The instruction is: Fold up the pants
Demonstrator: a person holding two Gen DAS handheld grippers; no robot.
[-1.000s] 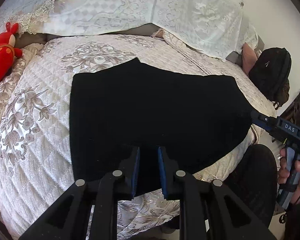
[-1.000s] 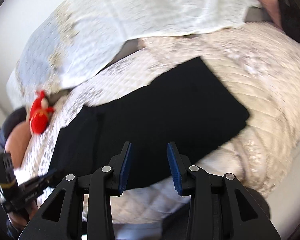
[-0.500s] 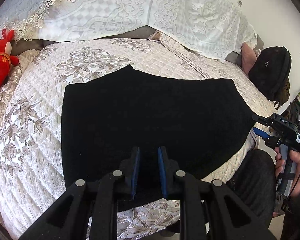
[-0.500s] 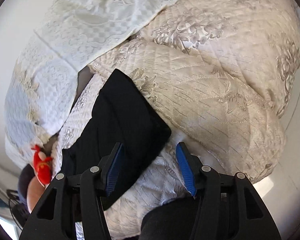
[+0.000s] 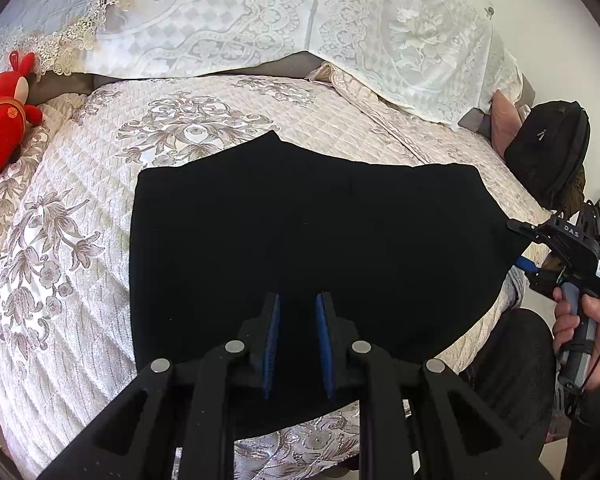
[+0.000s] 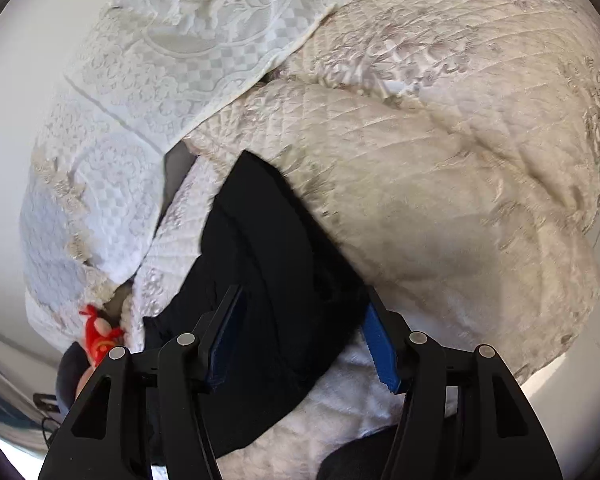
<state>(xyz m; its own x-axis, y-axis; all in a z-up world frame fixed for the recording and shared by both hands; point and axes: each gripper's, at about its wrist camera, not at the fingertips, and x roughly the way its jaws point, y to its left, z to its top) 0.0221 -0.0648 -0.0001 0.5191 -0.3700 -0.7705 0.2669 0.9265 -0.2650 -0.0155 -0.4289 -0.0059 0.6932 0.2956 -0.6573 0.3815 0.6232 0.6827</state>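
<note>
Black pants lying flat on quilted bedspread, already folded into a broad slab, more folding judged left.

Left gripper hovering over near edge of pants, blue pads narrowly apart, nothing seen clamped between them. Right gripper at right end of pants, jaws just been opening, now wide, straddling the end of the cloth, pads not pressing on it. Next step probably closing on that end and carrying it across. Red plush toy and black backpack well apart from the work.
</note>
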